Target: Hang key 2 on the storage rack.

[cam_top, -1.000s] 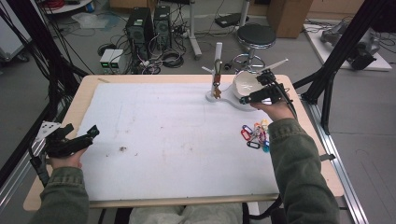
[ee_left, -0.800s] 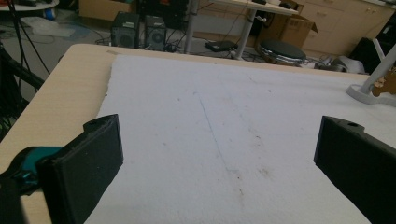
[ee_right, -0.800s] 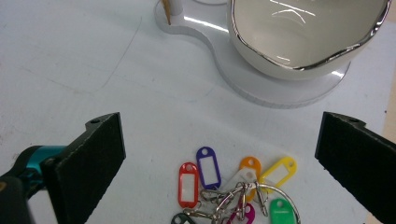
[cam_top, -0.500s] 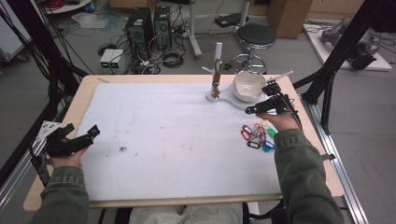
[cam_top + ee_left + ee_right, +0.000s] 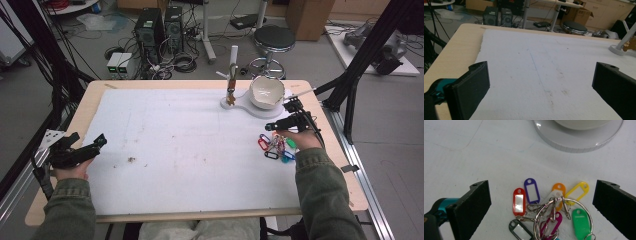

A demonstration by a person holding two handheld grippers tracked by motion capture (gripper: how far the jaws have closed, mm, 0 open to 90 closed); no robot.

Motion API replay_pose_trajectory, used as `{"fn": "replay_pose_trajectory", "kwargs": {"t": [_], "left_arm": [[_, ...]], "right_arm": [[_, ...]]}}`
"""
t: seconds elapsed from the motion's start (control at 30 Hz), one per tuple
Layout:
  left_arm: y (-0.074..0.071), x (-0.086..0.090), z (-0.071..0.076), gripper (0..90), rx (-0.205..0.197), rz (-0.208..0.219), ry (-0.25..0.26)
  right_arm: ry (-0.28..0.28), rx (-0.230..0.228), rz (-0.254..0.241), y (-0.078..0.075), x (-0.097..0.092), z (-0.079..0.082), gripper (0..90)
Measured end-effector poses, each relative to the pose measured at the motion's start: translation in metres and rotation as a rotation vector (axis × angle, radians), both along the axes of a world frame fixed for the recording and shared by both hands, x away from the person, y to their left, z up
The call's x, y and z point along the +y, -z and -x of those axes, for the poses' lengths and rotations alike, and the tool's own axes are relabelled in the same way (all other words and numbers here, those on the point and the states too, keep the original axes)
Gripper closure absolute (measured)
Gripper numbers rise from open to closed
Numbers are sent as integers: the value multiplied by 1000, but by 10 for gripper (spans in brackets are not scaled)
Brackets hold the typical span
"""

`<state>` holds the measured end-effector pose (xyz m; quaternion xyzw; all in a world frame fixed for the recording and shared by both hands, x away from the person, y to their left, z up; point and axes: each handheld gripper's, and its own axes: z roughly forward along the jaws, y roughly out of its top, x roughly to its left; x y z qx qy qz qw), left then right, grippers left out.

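Right gripper [image 5: 541,202] hovering over the key tags [image 5: 549,207], jaws wide open, white stand [image 5: 260,102] just beyond, left gripper [image 5: 75,152] idle at worktop [image 5: 200,150] edge, jaws apart.

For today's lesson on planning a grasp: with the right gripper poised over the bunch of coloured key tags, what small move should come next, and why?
Probably lower the right gripper straight down and close on the metal ring of the key tags. Its jaws stand wide open with the bunch between them, not touching it, and the ring joins all the tags. The left gripper rests open, far off on the white mat.
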<state>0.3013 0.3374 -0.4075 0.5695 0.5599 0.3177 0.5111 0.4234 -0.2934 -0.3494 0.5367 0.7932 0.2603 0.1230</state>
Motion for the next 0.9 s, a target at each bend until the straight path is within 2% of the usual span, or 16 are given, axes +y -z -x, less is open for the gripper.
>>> {"fn": "replay_pose_trajectory", "kwargs": {"t": [0.53, 0.63, 0.67, 0.7, 0.8, 0.9], "left_arm": [[0, 0, -1, 17, -2, 4, 4], [0, -1, -2, 17, -1, 4, 6], [0, -1, -2, 17, -1, 6, 5], [0, -1, -2, 17, -1, 6, 5], [0, -1, -2, 17, 0, 11, 5], [0, -1, -2, 17, 0, 11, 5]], "right_arm": [[6, 43, -52, 30, -11, 12, 9], [12, 66, -65, 37, -14, 14, 40], [19, 73, -47, 38, -13, 14, 42], [25, 69, -2, 40, -11, 15, 47], [35, 66, 22, 40, -7, 15, 78], [26, 67, 52, 41, -3, 15, 160]]}}
